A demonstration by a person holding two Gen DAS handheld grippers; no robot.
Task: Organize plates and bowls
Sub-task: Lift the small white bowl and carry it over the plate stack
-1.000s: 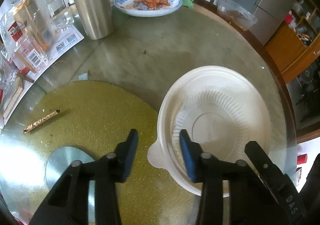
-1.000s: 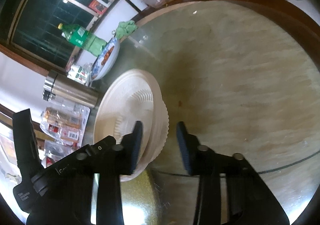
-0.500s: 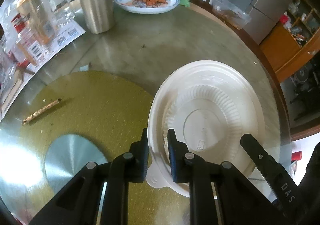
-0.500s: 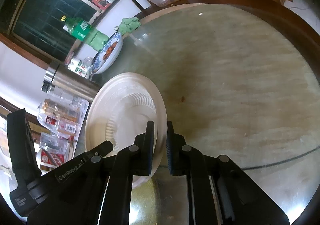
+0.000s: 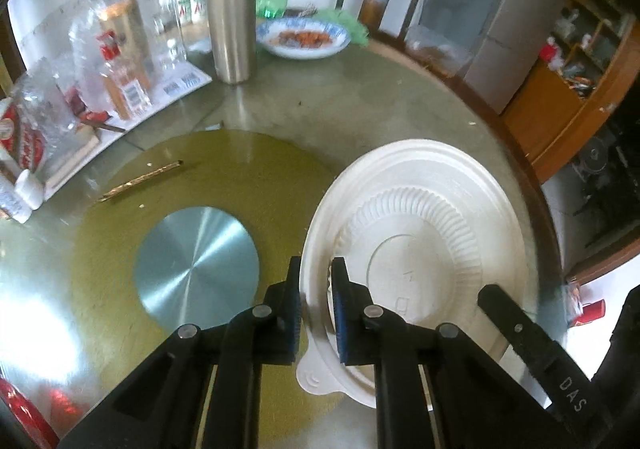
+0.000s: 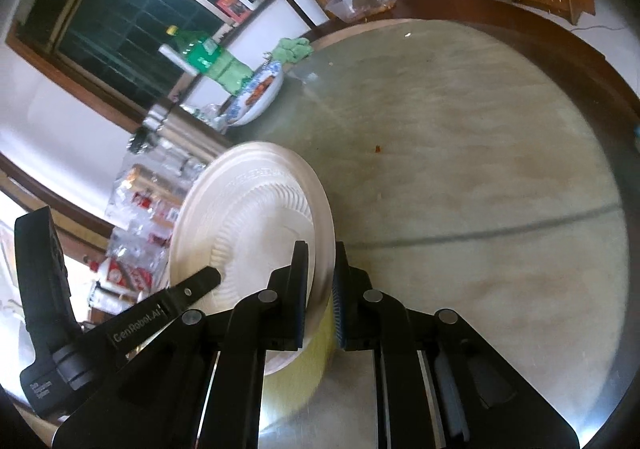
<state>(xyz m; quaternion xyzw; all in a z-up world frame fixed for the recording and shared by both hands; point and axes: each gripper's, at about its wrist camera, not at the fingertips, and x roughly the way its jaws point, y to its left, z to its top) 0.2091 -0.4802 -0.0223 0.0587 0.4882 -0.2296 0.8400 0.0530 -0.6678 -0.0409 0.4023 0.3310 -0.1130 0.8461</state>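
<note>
Between both tools, white ribbed plate (image 5: 420,225)

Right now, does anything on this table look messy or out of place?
Yes: a gold foil stick lies loose on the turntable with crumbs beside it, and a small reddish speck stains the glass table. Otherwise nothing stands out.

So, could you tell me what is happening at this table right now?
A person is handling a white ribbed disposable plate with two handheld grippers. The left gripper and the right gripper are each shut on opposite sides of its rim, above the round glass-topped table. A blue-patterned dish of food sits untouched.
</note>
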